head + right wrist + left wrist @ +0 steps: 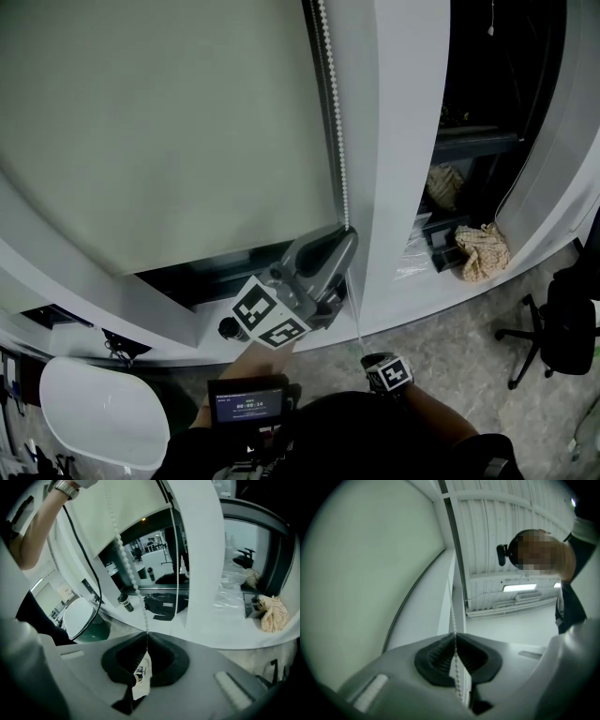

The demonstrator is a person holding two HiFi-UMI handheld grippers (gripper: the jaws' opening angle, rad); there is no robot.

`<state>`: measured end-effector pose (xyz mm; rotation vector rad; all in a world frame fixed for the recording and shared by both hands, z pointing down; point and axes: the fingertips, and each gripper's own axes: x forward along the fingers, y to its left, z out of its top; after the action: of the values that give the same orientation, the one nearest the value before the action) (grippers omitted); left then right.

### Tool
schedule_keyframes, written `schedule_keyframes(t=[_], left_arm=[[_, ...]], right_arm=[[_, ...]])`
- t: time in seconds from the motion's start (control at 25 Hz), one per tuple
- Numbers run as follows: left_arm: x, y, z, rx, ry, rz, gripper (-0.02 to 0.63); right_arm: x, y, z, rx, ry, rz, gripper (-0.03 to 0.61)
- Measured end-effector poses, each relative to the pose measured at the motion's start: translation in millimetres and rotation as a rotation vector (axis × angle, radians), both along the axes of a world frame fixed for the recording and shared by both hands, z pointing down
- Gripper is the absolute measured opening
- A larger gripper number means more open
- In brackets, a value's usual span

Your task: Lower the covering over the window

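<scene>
In the head view, the blind (159, 122) fills the picture from 9 to 12 o'clock. Its lower edge stops short of the sill (281, 352), with a dark strip of window showing under it. The bead chain (335, 112) hangs down the blind's right edge, just beside a white pillar (403, 141). The left gripper (339, 242) is raised near the centre with its tips at the chain. The right gripper (380, 364) sits lower, toward 6 o'clock, and a thin run of chain leads down to it. A crumpled cloth (483, 251) lies on the sill at 3 o'clock, and an office chair (553, 328) stands on the floor at 4 o'clock.

In the left gripper view, the left gripper (454, 637) has its fingers pressed together on the bead chain (453, 616). The chain passes between the dark pads and runs up toward 12 o'clock. The blind (370, 573) takes up the whole side from 8 to 11 o'clock. A ceiling light (520, 588) shows at 2 o'clock.

In the right gripper view, the right gripper (146, 639) is likewise clamped on the bead chain (126, 564), with no gap between its pads. That strand rises toward 11 o'clock, and a small white tag (142, 674) hangs below the pads at 6 o'clock. A second strand (176, 550) hangs beside the pillar (201, 550) at 1 o'clock. The blind (131, 508) is at 12 o'clock, with dark glass below its edge. The cloth (272, 611) lies at 3 o'clock. The person's arm (33, 531) reaches up at 10 o'clock.
</scene>
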<state>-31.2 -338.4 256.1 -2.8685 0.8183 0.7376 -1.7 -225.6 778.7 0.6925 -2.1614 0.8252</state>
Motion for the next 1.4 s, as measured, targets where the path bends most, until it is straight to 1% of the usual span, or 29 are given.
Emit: schedule_keyframes(t=[0.08,0.16,0.2,0.24,0.32,0.4,0.44,0.56,0.64,0.72,0.8,0.92,0.96,1.08,1.24,1.36,1.4], left_arm=[[0.4,-9.5,28.4,-0.034,-0.068,-0.057,0.006],[4.4,-16.5,66.6,-0.063,-0.177,-0.112,0.006],[5.9,-18.5,86.5,-0.083,-0.214,-0.122,0.005],[6.0,-19.6,105.2,-0.11,-0.225,-0.116,0.005],[3.5,-19.5,135.6,-0.172,-0.204,-0.09,0.005],[3.4,-15.1,160.2,-0.222,-0.205,-0.078,0.004],[6.2,-11.2,173.5,-0.244,-0.225,-0.073,0.003],[22.4,6.8,220.2,-0.31,-0.325,-0.038,0.003],[30.6,19.9,251.3,-0.366,-0.365,-0.012,0.005],[32.2,29.6,282.1,-0.441,-0.387,0.004,0.005],[31.5,40.0,314.5,-0.514,-0.425,0.022,0.005],[27.8,57.3,361.3,-0.62,-0.488,0.043,0.005],[24.3,61.5,374.3,-0.652,-0.497,0.042,0.005],[11.2,68.8,404.6,-0.726,-0.509,0.024,0.005],[-1.2,74.1,425.2,-0.766,-0.532,0.0,0.006],[-3.0,76.3,427.2,-0.765,-0.549,0.006,0.006],[-1.4,77.3,427.4,-0.758,-0.556,0.011,0.006]], right_arm=[[19.7,-7.9,1.9,0.008,-0.003,0.087,0.039],[33.1,-27.2,-17.6,0.085,-0.069,0.186,0.066],[37.5,-38.2,-35.0,0.129,-0.118,0.235,0.067],[40.9,-48.8,-56.0,0.169,-0.175,0.28,0.072],[46.4,-69.6,-100.1,0.248,-0.293,0.349,0.071],[47.9,-88.0,-150.0,0.333,-0.397,0.381,0.069],[46.5,-96.0,-178.6,0.381,-0.444,0.383,0.067],[36.2,-113.2,-273.9,0.531,-0.588,0.351,0.067],[27.6,-117.5,-338.0,0.615,-0.686,0.315,0.069],[18.8,-120.2,-391.1,0.689,-0.739,0.275,0.071],[8.1,-123.9,-426.7,0.749,-0.751,0.226,0.086],[-11.6,-127.9,-458.4,0.795,-0.75,0.154,0.103],[-18.6,-127.3,-467.1,0.806,-0.75,0.13,0.114],[-36.2,-119.8,-493.7,0.852,-0.755,0.062,0.114],[-52.5,-105.9,-521.6,0.891,-0.767,-0.009,0.132],[-60.4,-110.1,-540.5,0.951,-0.743,0.0,0.14],[-61.5,-113.4,-546.3,0.962,-0.742,0.006,0.128]])
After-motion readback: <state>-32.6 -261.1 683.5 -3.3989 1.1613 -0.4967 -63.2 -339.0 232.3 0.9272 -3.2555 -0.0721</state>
